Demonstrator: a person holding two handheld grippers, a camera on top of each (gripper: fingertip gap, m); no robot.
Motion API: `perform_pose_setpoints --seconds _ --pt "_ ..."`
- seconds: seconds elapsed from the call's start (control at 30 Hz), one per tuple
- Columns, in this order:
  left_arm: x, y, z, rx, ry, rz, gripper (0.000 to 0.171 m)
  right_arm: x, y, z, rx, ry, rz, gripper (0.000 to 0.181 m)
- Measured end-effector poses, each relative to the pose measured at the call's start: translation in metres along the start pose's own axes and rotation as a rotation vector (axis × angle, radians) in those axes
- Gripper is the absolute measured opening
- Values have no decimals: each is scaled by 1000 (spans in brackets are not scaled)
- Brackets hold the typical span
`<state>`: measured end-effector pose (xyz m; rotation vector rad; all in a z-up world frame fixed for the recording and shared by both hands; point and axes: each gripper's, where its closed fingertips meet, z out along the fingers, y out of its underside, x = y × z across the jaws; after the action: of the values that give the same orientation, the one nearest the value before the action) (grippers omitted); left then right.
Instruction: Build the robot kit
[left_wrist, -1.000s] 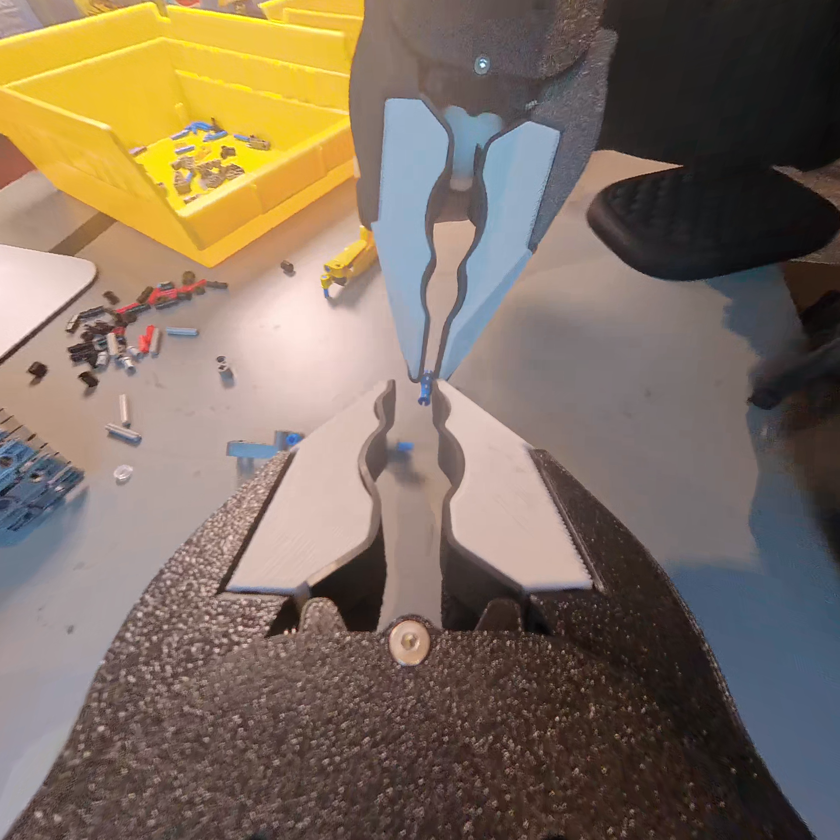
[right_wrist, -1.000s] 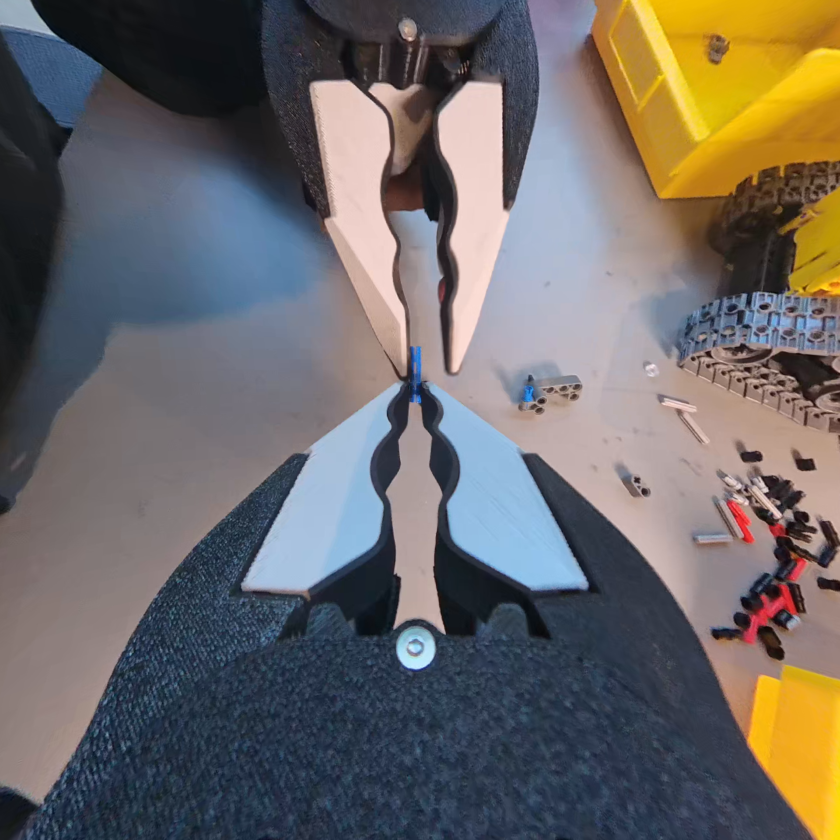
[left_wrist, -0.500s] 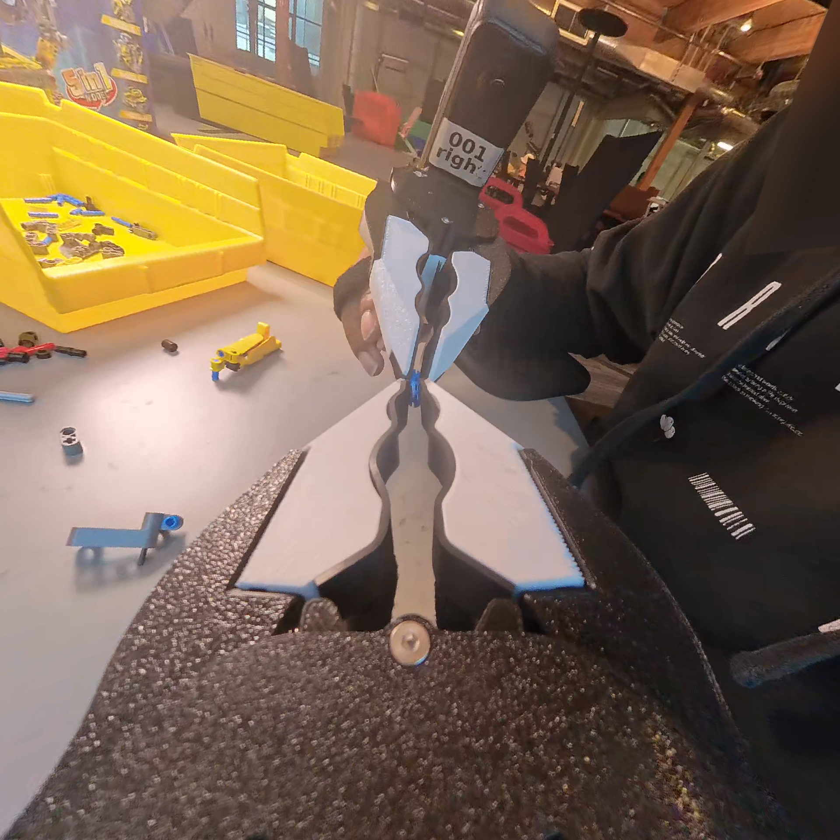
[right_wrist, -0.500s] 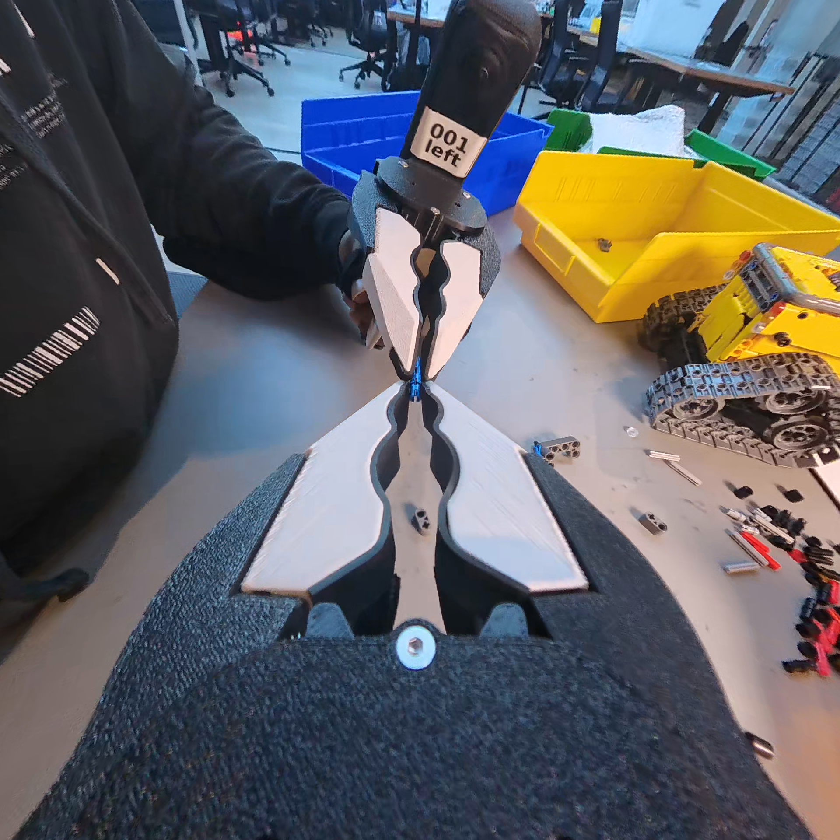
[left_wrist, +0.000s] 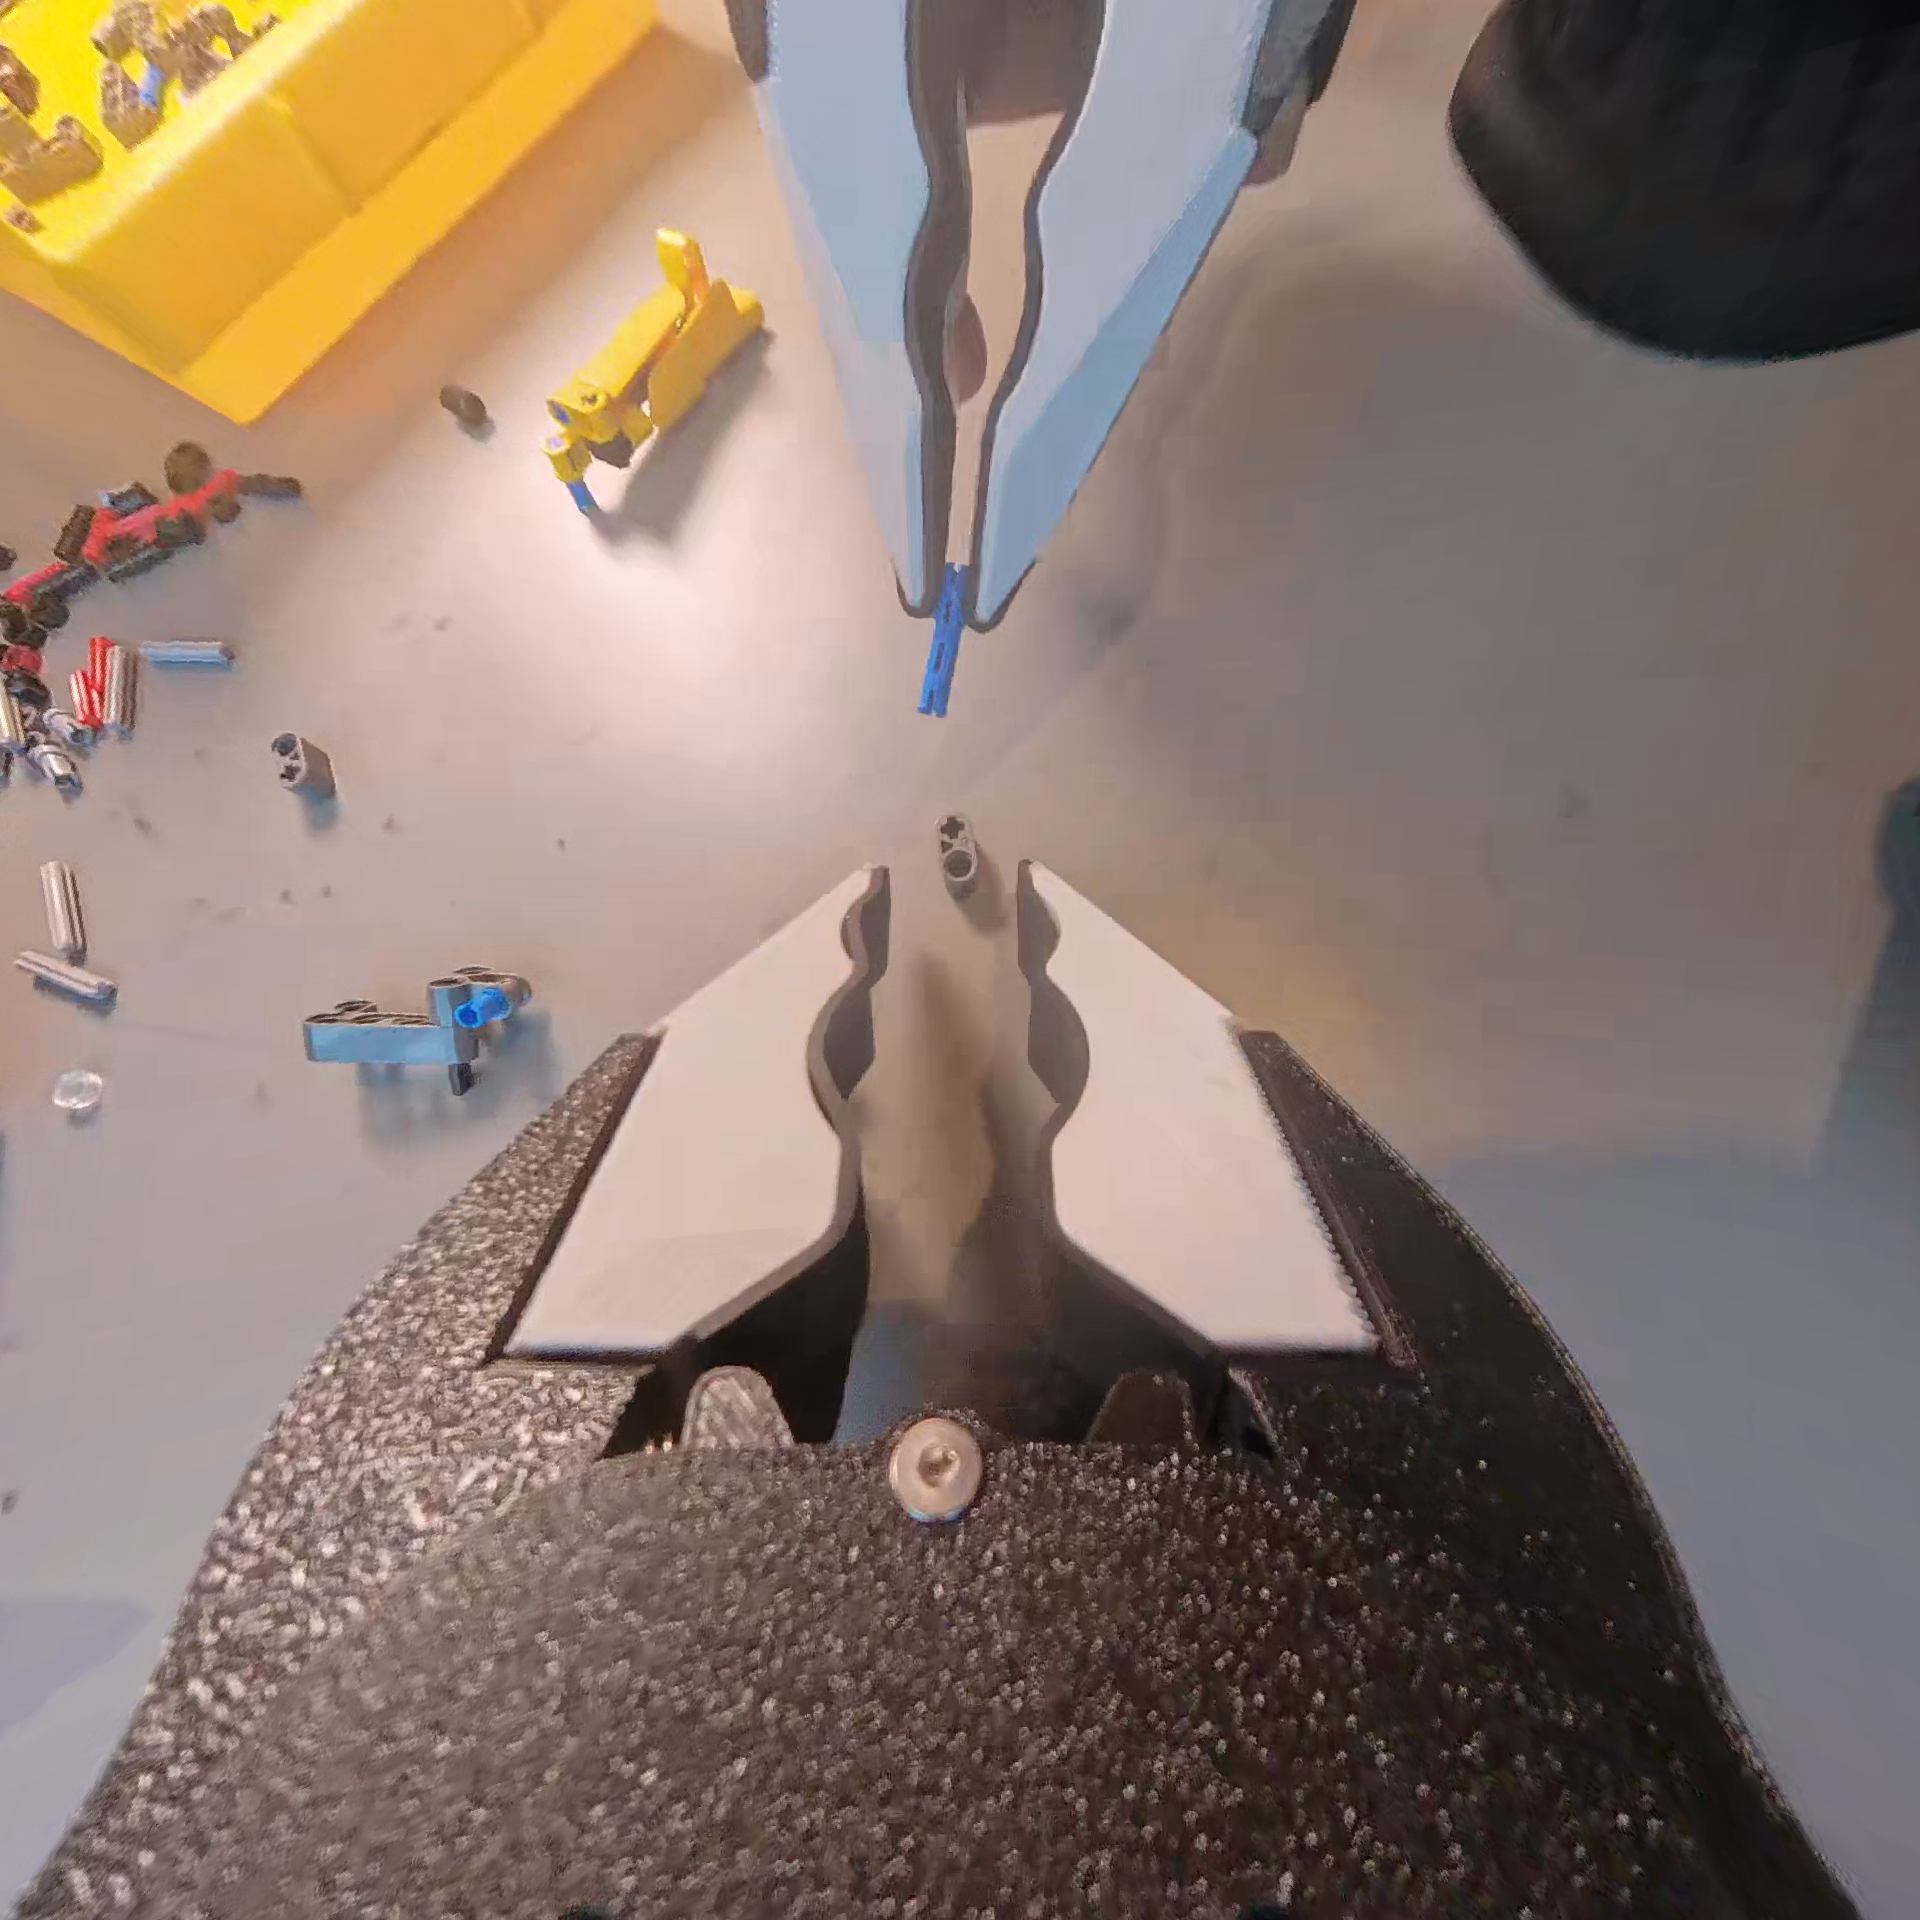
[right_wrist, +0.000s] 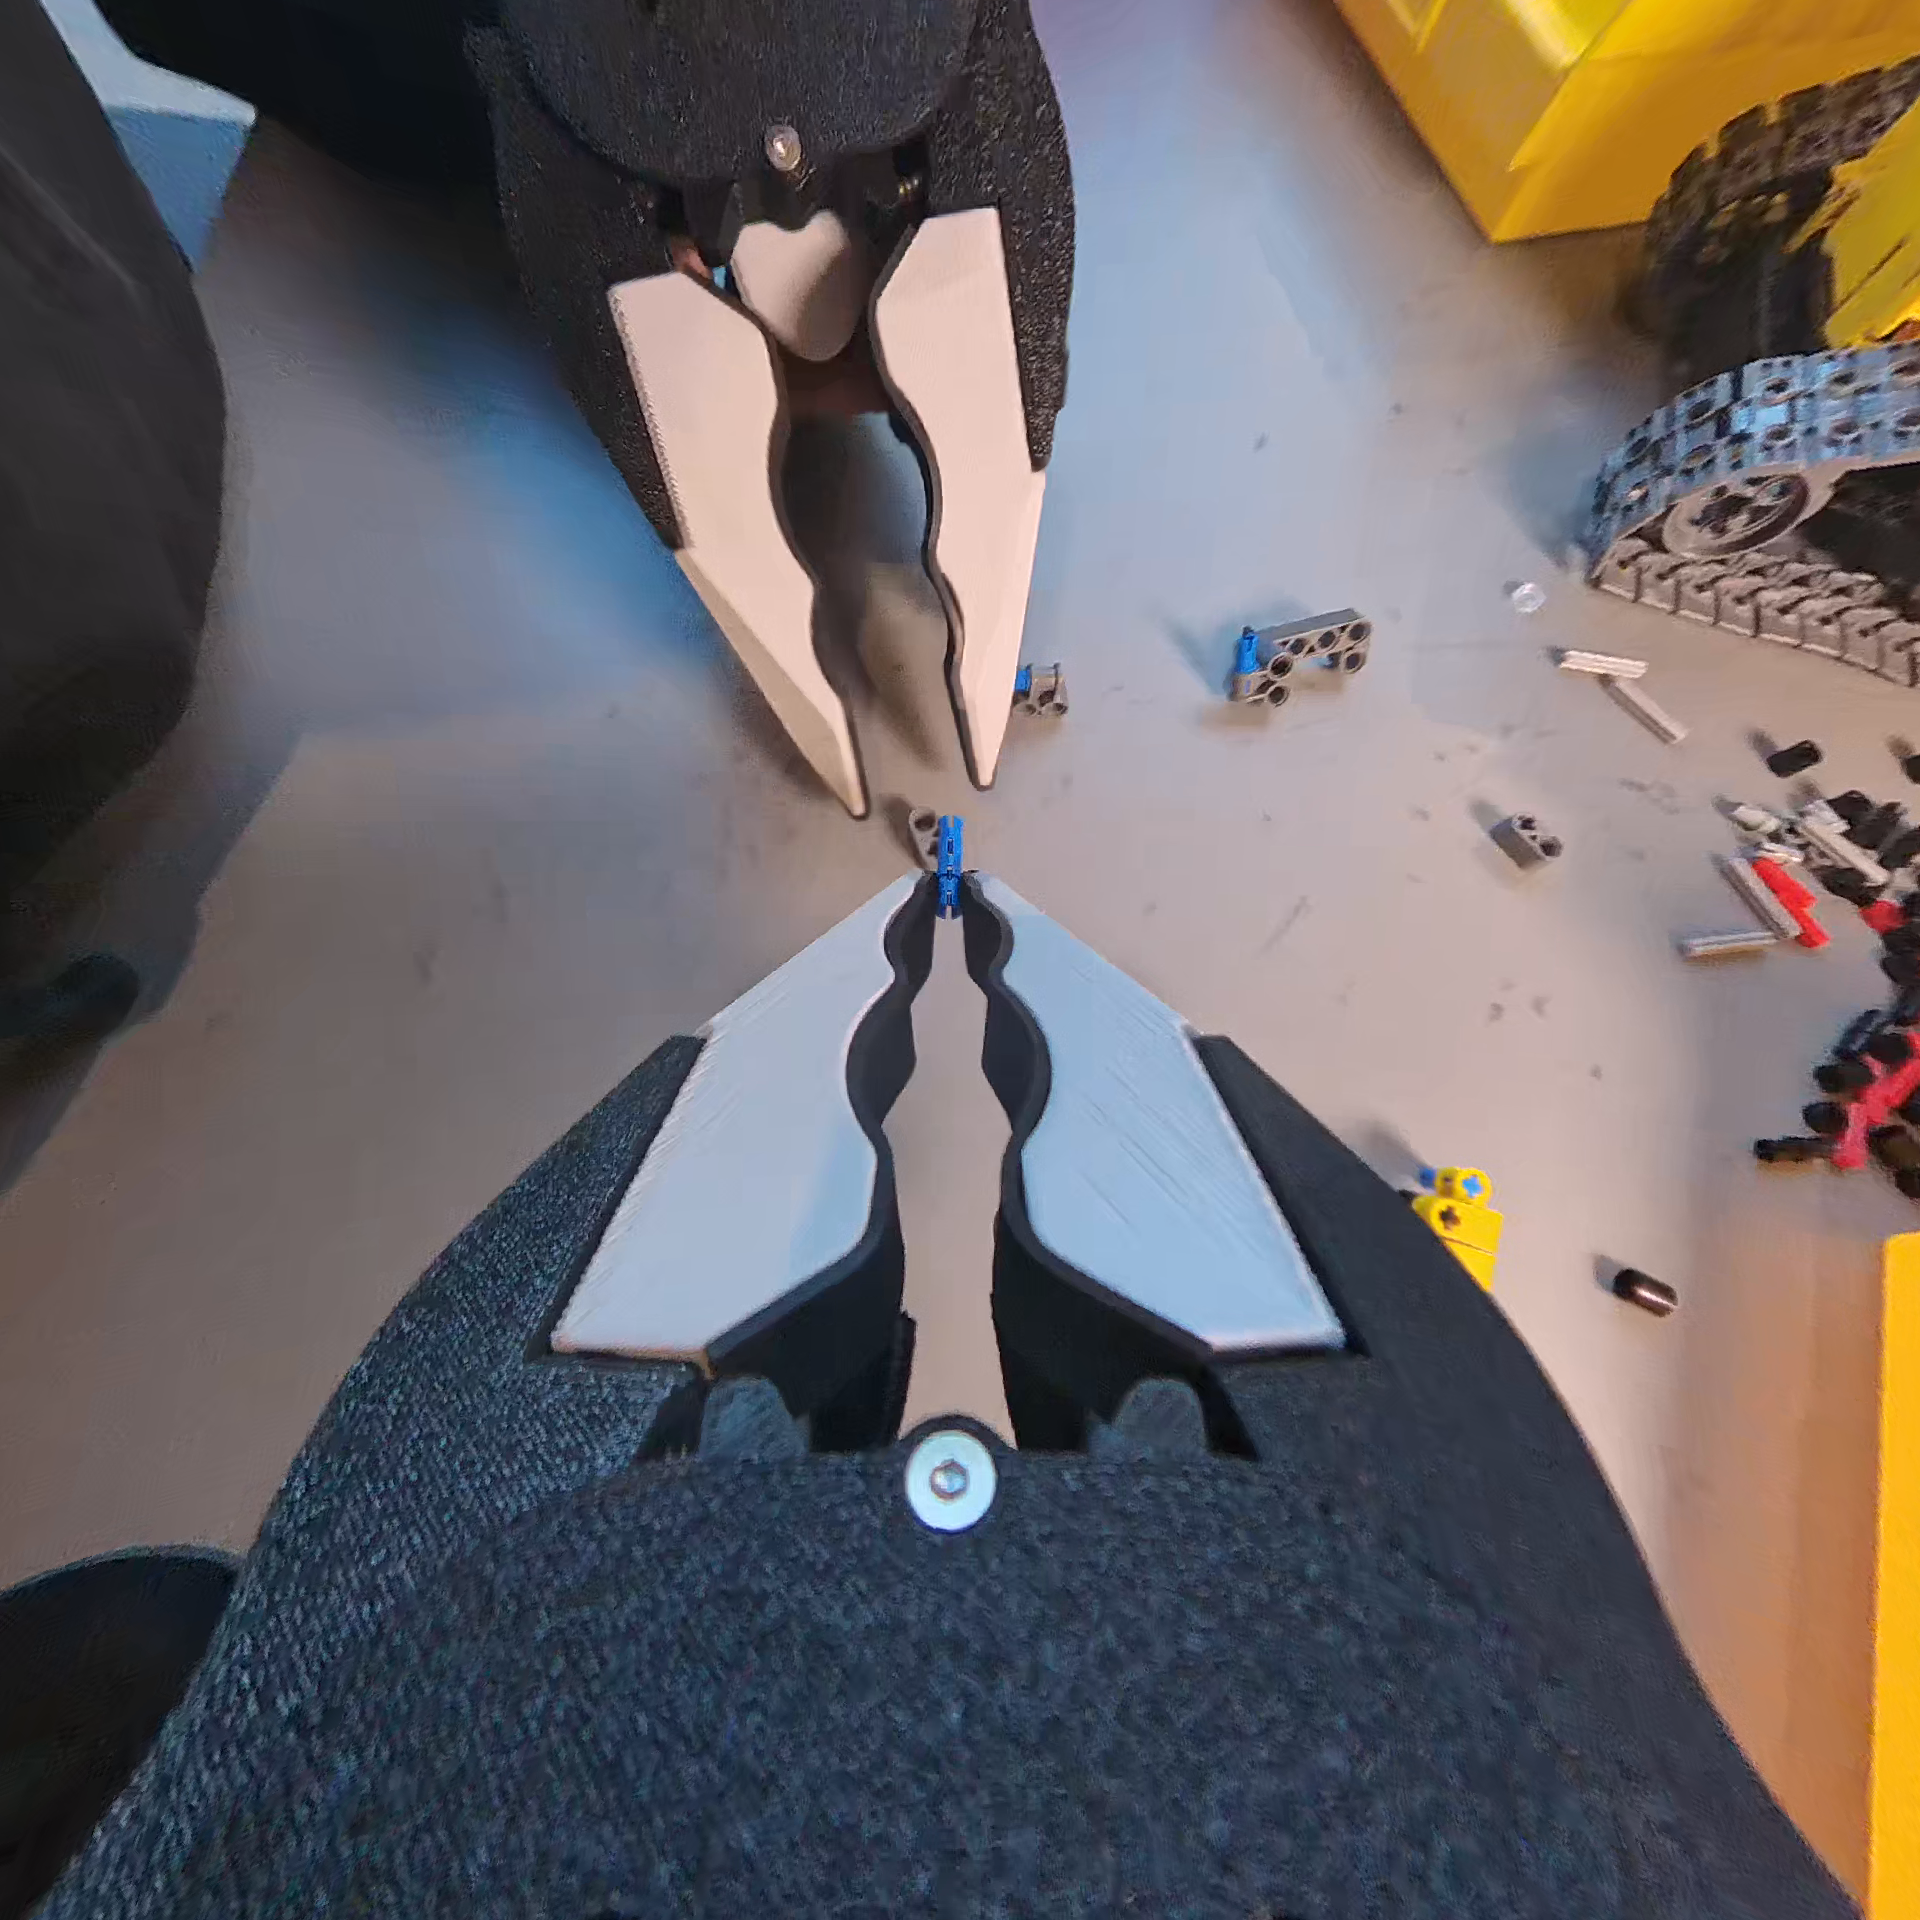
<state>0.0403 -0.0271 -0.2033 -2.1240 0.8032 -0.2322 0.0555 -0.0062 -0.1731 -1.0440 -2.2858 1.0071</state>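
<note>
Right wrist view: right claw (right_wrist: 948, 883) clamped on blue pin (right_wrist: 948, 864), small grey connector (right_wrist: 922, 831) half-hidden behind; left claw (left_wrist: 954, 878) apart.

Between the facing grippers the table (left_wrist: 1351, 727) lies bare but for a grey connector (left_wrist: 958, 844) just off the left gripper (left_wrist: 953, 894), whose left side is hemmed by a grey beam (left_wrist: 410, 1029), loose pins (left_wrist: 73, 582) and a yellow bin (left_wrist: 260, 208).

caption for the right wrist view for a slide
Right gripper pinches a blue pin above a small grey connector, facing the open left gripper.
</note>
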Motion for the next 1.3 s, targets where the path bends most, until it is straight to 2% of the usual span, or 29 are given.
perform_pose_setpoints --seconds 0.1,0.23,0.37,0.7,0.83,0.97,1.1,1.3 --pt "-3 5 6 -51 -33 2 17 -3 5 6 -33 -12 -5 5" --pt "1 6 9 -67 -4 2 6 -5 10 10 -65 -16 -4 5" --pt "0 8 5 -88 7 23 6 -7 19 13 -118 -16 -5 5" --pt "6 14 -12 -68 106 -25 6 -14 18 29 -130 -21 -31 5" --pt "6 14 -16 -56 128 -40 6 -12 6 28 -70 -1 -40 5" --pt "8 15 -19 -61 147 -35 6 -13 -18 22 49 -2 -32 5" --pt "11 10 -22 -34 165 -32 6 -17 -16 28 25 -7 -55 5" --pt "10 -1 -30 43 198 -66 6 -17 -21 24 61 -21 -28 4"
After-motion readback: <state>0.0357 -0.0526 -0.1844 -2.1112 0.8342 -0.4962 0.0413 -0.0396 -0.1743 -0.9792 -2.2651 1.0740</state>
